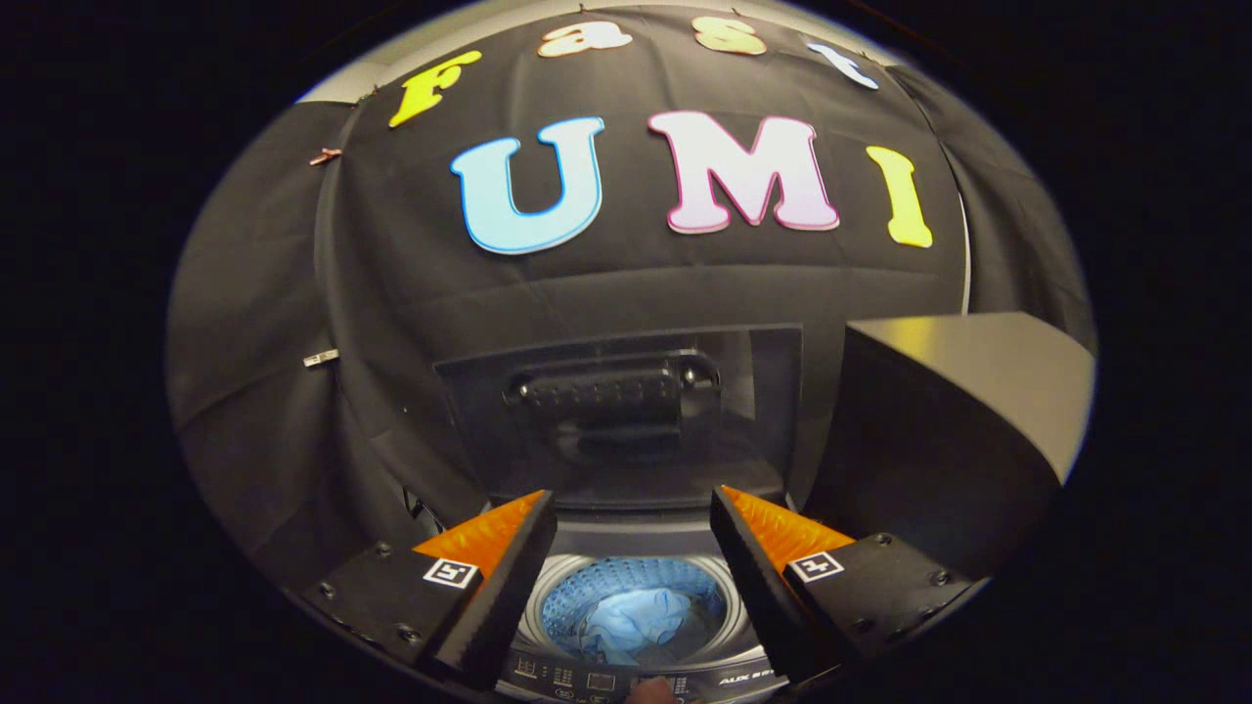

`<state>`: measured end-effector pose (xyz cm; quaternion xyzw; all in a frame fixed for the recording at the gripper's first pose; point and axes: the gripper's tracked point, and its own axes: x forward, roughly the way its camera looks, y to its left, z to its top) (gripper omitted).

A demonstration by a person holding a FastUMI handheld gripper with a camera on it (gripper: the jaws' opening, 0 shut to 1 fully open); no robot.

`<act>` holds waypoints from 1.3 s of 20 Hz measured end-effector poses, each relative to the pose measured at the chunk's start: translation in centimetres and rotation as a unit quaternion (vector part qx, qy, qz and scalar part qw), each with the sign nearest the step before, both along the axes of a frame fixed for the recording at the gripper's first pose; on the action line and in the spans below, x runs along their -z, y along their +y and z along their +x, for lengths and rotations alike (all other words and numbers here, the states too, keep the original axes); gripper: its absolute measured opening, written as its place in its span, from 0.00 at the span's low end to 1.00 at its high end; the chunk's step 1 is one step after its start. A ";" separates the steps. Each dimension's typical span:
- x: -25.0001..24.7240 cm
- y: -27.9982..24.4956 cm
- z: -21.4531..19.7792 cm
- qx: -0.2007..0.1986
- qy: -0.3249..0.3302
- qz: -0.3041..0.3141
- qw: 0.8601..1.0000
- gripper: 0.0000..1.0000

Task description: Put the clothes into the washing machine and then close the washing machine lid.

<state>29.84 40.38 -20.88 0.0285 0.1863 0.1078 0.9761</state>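
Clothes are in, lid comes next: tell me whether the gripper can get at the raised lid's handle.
Probably yes. The gripper is open and empty, the lid stands upright just beyond its fingers, and nothing lies between them and the handle.

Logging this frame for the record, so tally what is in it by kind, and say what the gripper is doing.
Washing machine, lid raised: 1
Lid, standing upright behind the drum: 1
Blue clothes lying in the drum: 1 bundle
Dark box beside the machine: 1
Gripper, fingers open above the drum, holding nothing: 1
Total: 5
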 end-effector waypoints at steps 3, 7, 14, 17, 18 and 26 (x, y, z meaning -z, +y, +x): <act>-4.4 -2.9 3.1 0.037 -0.081 -0.017 0.996 0.99; -7.2 -1.8 6.5 0.048 -0.107 -0.010 0.993 0.99; -14.1 0.7 14.4 0.069 -0.146 -0.020 0.987 0.99; -15.1 1.8 17.4 0.079 -0.157 -0.027 0.984 0.99; -14.6 2.0 18.0 0.086 -0.150 -0.023 0.985 0.99; -7.2 2.1 21.9 0.104 -0.074 -0.037 0.991 0.99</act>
